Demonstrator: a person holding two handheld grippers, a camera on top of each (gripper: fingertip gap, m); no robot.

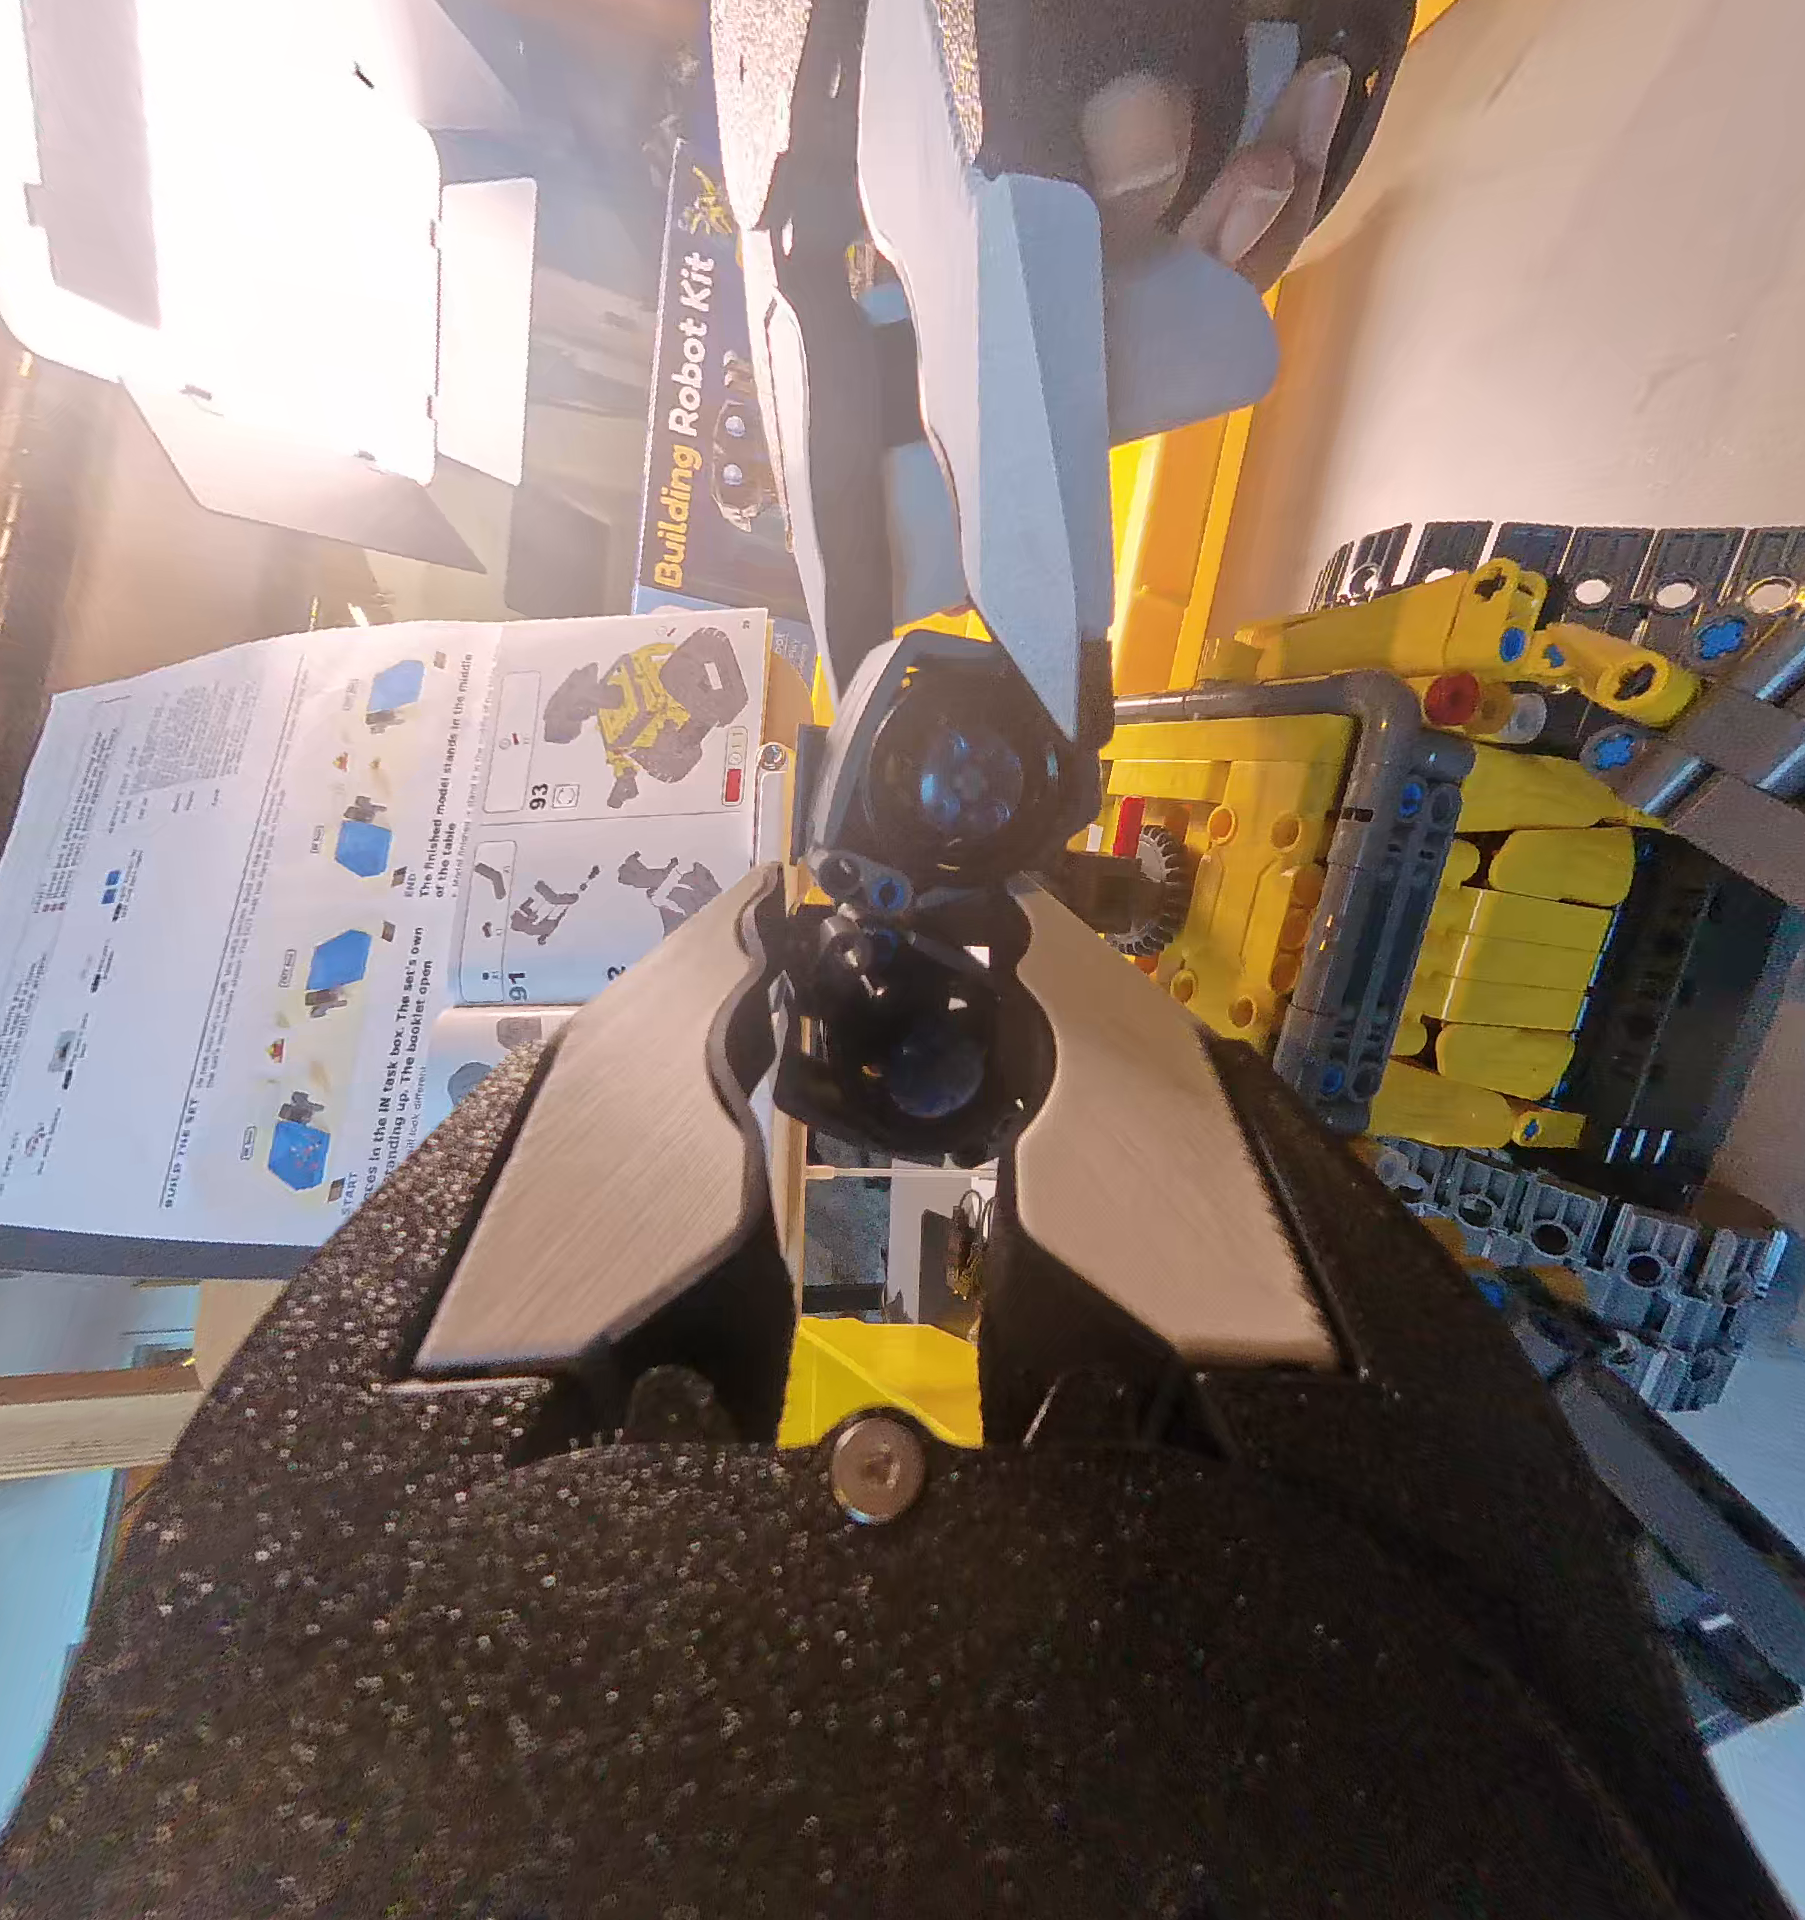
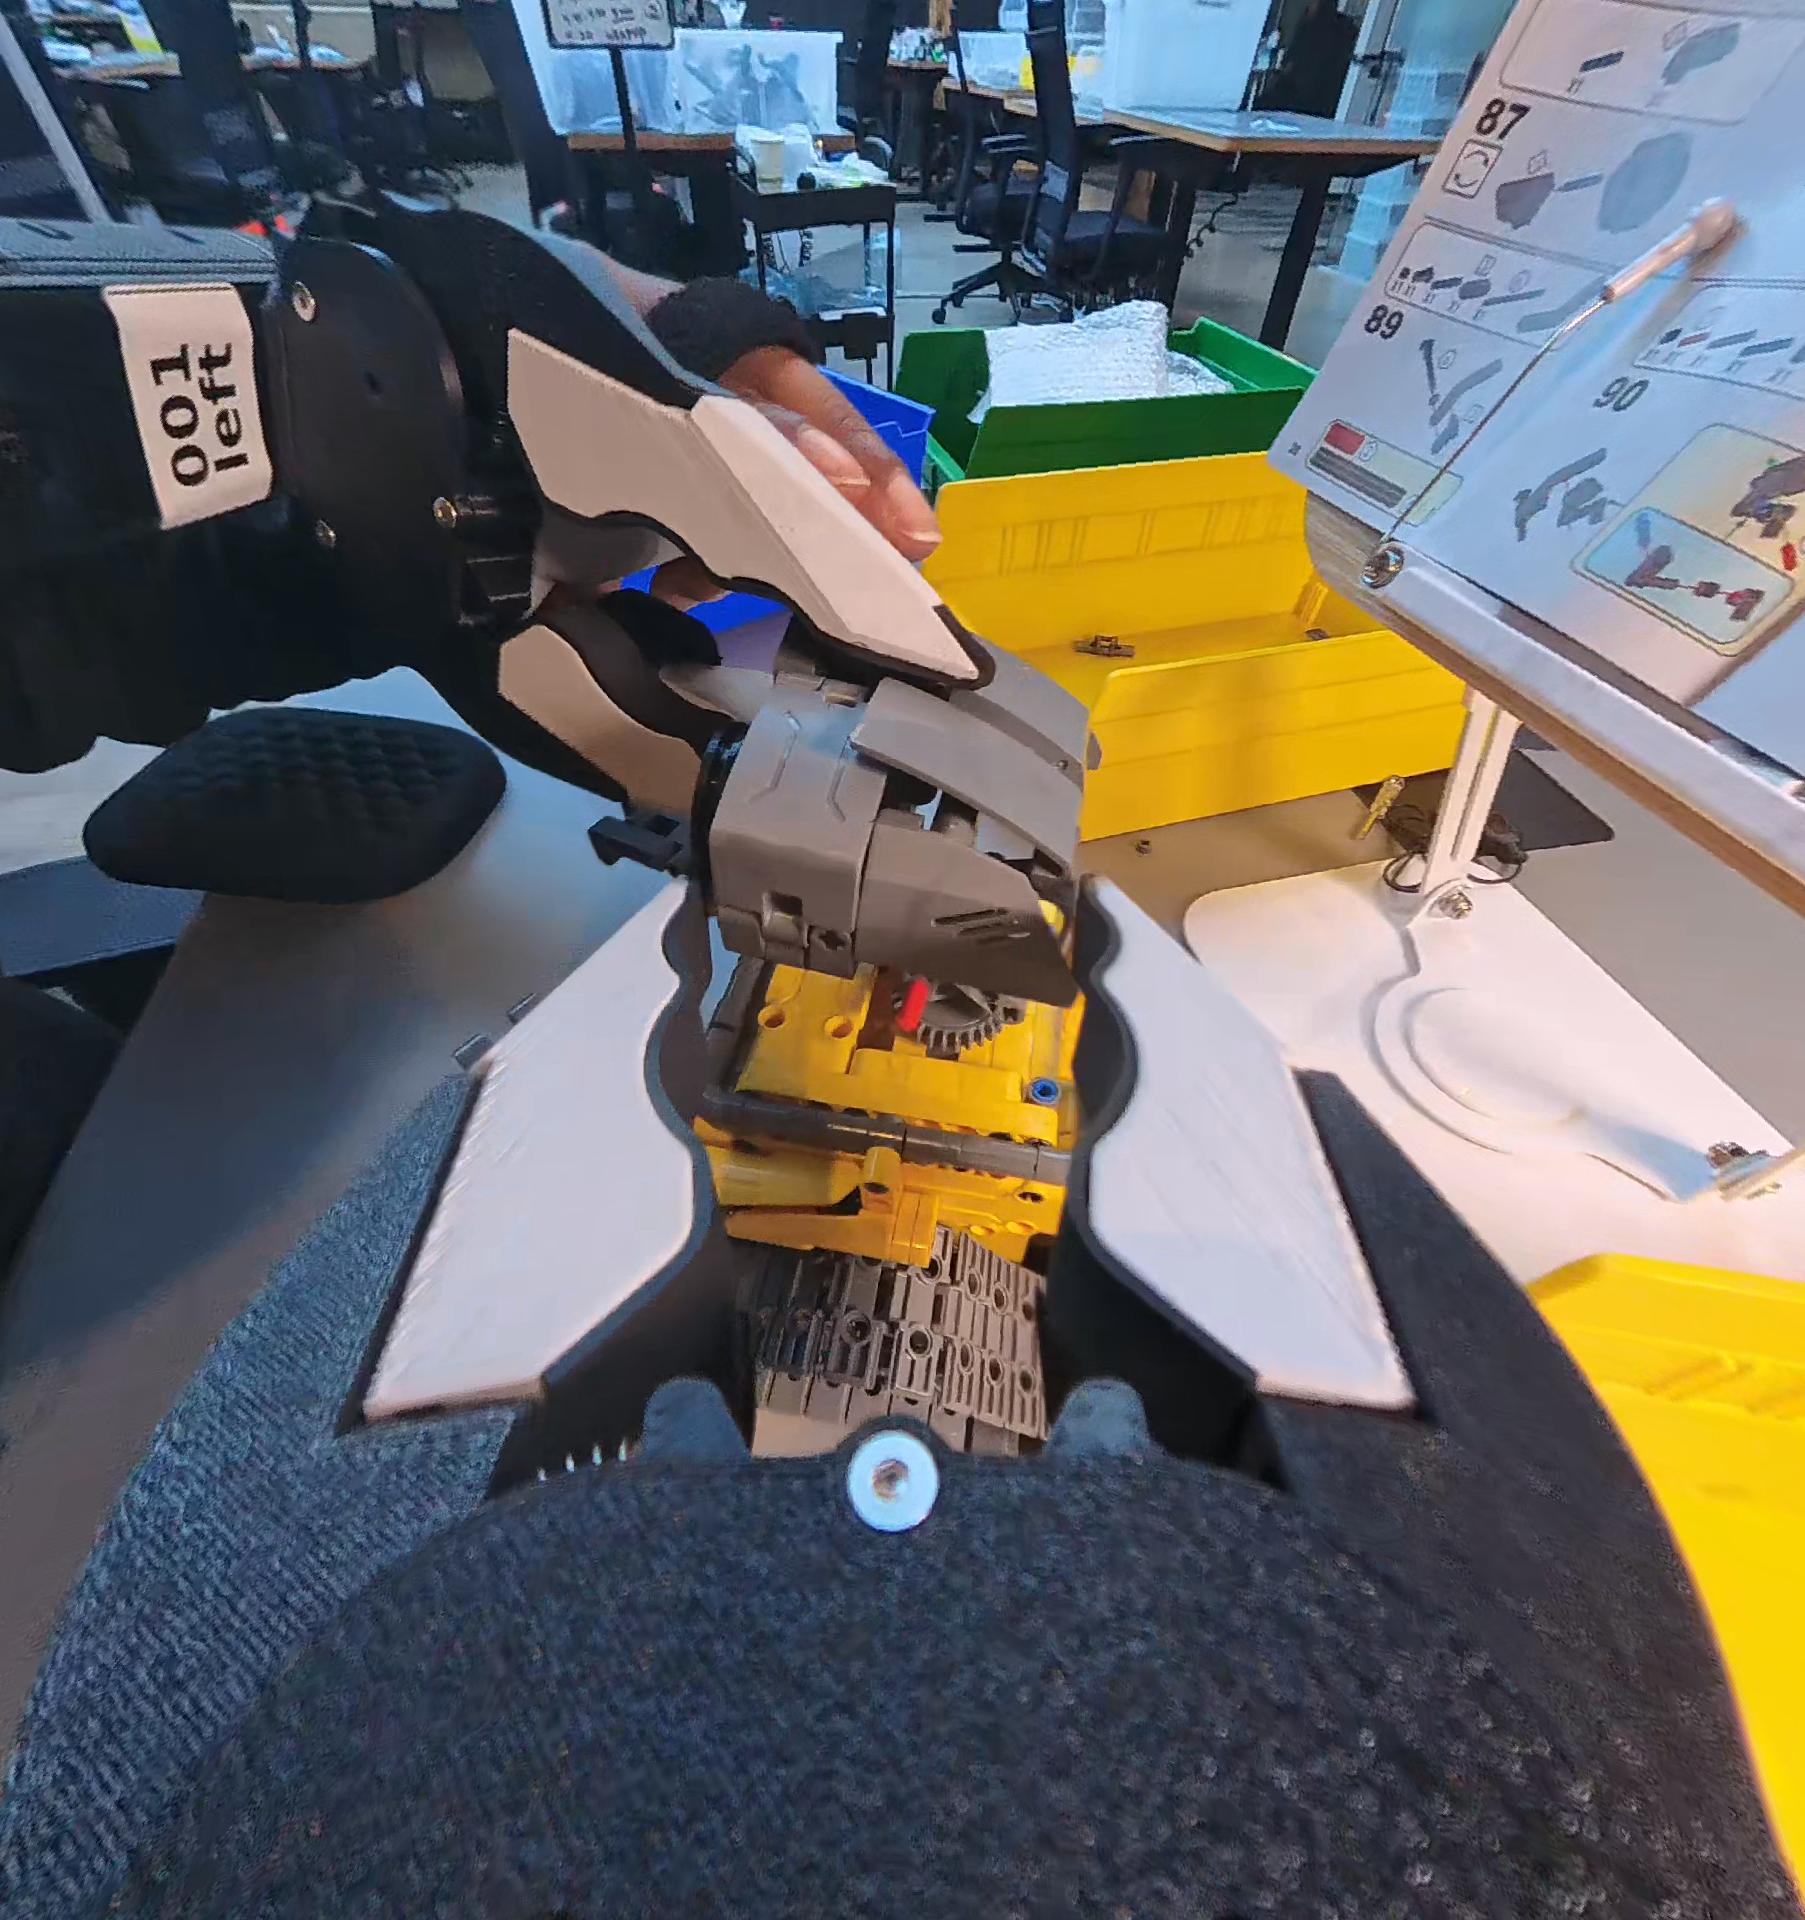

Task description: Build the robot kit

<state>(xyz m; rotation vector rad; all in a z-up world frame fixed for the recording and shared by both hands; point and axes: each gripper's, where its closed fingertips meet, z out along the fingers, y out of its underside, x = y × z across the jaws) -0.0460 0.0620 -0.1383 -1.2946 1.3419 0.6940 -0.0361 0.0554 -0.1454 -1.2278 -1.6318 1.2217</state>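
Observation:
A yellow brick robot body [image 2: 908,1091] with grey tracks [image 2: 898,1340] stands on the table; it also shows in the left wrist view [image 1: 1480,935]. A grey head piece [image 2: 877,831] with two dark lens eyes [image 1: 950,779] sits tilted just above the body's top gear. My left gripper [image 1: 893,894] is shut on the lower eye side of the head; it also shows in the right wrist view [image 2: 836,686]. My right gripper [image 2: 882,904] grips the head from the other side, fingertips touching both flanks; it also shows in the left wrist view [image 1: 950,696].
An instruction booklet [image 2: 1604,364] rests on a white stand [image 2: 1397,966] to the right. Yellow bins [image 2: 1241,707] [image 2: 1729,1455], a green bin [image 2: 1085,426] and a blue bin [image 2: 877,416] lie behind and beside. The kit box [image 1: 690,416] and a bright lamp [image 1: 254,260] are farther off. Less than 4 cm separates the two grippers' tips.

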